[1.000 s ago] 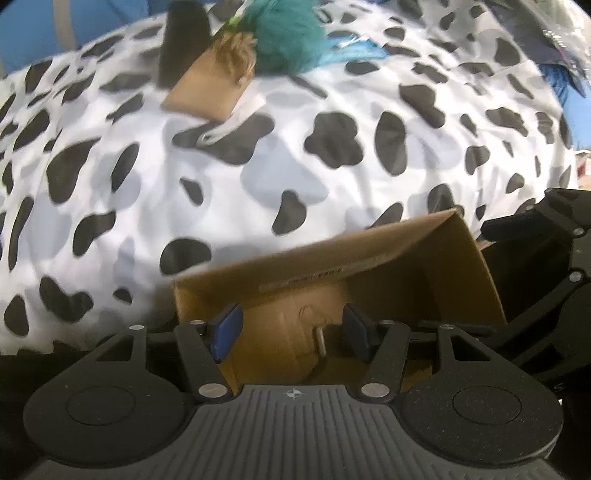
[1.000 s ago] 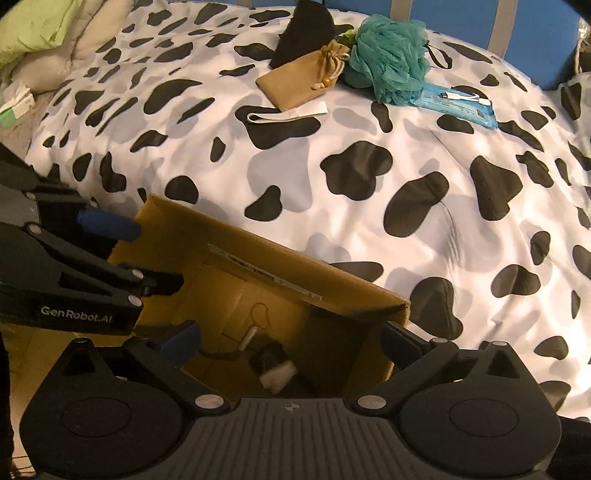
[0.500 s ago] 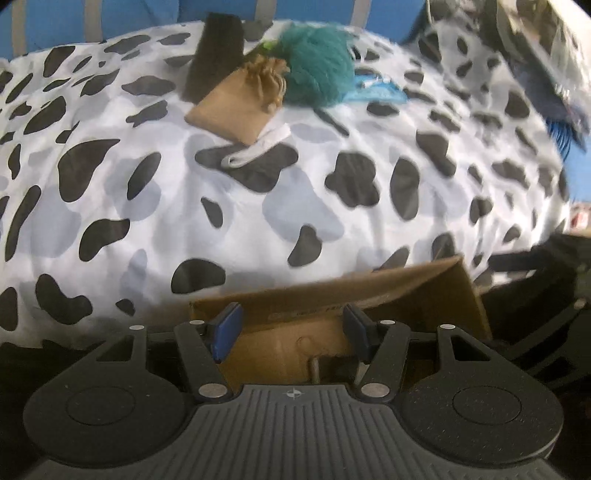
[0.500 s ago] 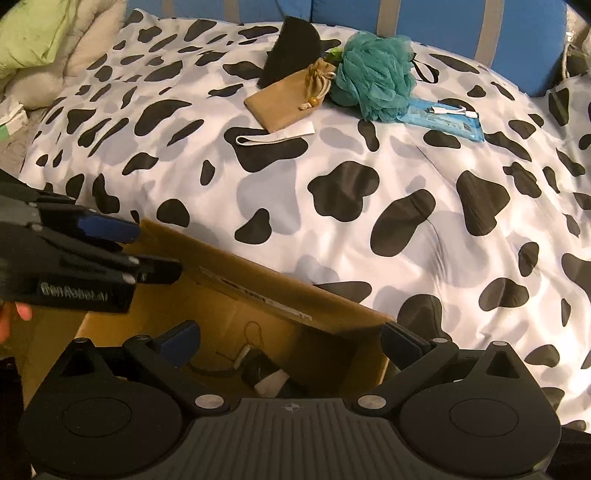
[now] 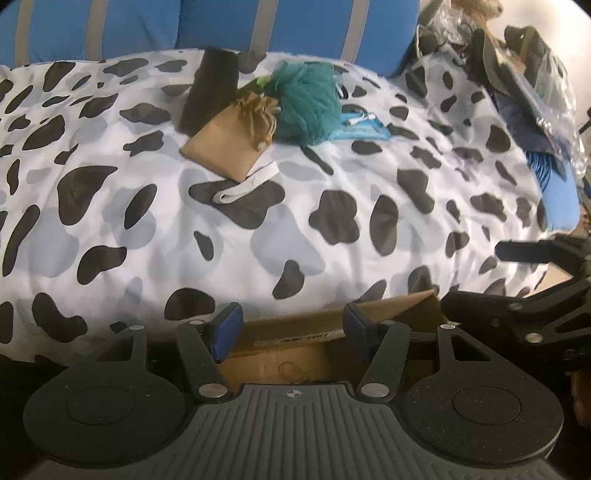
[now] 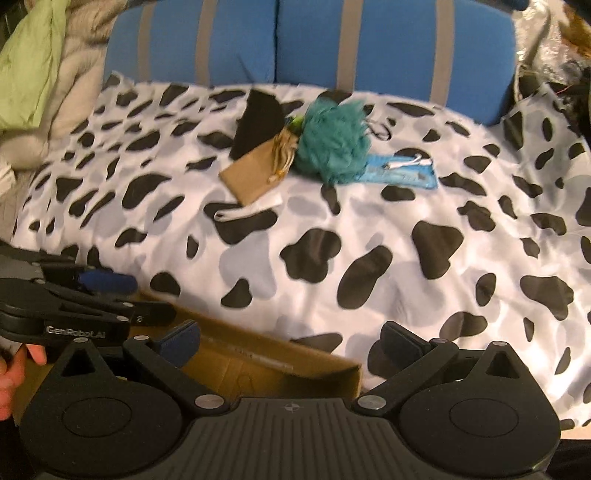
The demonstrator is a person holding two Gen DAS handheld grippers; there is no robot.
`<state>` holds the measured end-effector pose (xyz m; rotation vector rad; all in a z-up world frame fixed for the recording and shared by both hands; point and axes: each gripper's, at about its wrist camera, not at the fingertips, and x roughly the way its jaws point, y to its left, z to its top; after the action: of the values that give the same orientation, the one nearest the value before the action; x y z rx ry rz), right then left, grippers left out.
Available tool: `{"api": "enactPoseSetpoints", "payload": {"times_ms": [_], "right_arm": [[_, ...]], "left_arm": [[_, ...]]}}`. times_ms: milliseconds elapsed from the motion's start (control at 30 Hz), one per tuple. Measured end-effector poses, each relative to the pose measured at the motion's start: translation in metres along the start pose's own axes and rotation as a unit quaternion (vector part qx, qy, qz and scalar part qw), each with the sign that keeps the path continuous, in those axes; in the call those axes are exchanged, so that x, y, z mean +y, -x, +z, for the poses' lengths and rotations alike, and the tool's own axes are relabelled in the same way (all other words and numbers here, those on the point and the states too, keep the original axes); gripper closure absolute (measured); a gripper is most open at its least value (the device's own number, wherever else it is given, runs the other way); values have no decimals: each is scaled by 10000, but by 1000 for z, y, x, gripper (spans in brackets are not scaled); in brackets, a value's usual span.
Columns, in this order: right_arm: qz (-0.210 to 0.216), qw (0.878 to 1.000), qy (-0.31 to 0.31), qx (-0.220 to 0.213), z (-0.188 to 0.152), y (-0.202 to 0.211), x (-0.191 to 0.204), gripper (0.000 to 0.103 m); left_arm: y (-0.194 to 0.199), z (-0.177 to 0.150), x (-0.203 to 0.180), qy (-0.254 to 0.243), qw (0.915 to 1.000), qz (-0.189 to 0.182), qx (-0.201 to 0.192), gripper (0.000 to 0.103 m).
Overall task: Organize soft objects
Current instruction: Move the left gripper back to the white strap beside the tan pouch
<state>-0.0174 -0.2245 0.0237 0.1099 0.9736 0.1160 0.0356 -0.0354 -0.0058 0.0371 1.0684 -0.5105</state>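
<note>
In your left wrist view, your left gripper (image 5: 291, 328) is spread apart and empty, its blue pads hanging over the near edge of the cardboard box (image 5: 332, 325), which sits against the cow-print blanket (image 5: 332, 184). Far beyond the box, up near the blue cushions (image 5: 295, 26), the soft things lie in a cluster: a tan pouch (image 5: 232, 144) touching a teal bath sponge (image 5: 306, 107) on its right, a black cloth (image 5: 210, 92) behind the pouch, a white strap (image 5: 247, 186) just in front of the pouch, and a blue packet (image 5: 364, 129) to the right of the sponge. In your right wrist view, your right gripper (image 6: 291, 341) is also spread wide with nothing in it, poised above the box (image 6: 266, 365) at its right end, while your left gripper (image 6: 107, 282) shows over the box's left side. The pouch (image 6: 251, 177), sponge (image 6: 332, 144), black cloth (image 6: 258, 122), strap (image 6: 251, 208) and packet (image 6: 402, 171) all rest on the blanket (image 6: 369, 240), well apart from the box
</note>
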Motion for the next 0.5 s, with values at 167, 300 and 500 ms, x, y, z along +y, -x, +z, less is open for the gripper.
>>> {"api": "enactPoseSetpoints", "payload": {"times_ms": [167,300,500], "right_arm": [[-217,9991,-347,-60,1,-3,-10,0],[-205,9973,-575,-419,5,9,-18,0],[-202,9935,-1037,-431,6,2,-39,0]], "left_arm": [[4,4,0,75,9998,-58,-156,44],[5,4,3,149,9997,-86,-195,44],[0,3,2,158,9995,-80,-270,44]]}}
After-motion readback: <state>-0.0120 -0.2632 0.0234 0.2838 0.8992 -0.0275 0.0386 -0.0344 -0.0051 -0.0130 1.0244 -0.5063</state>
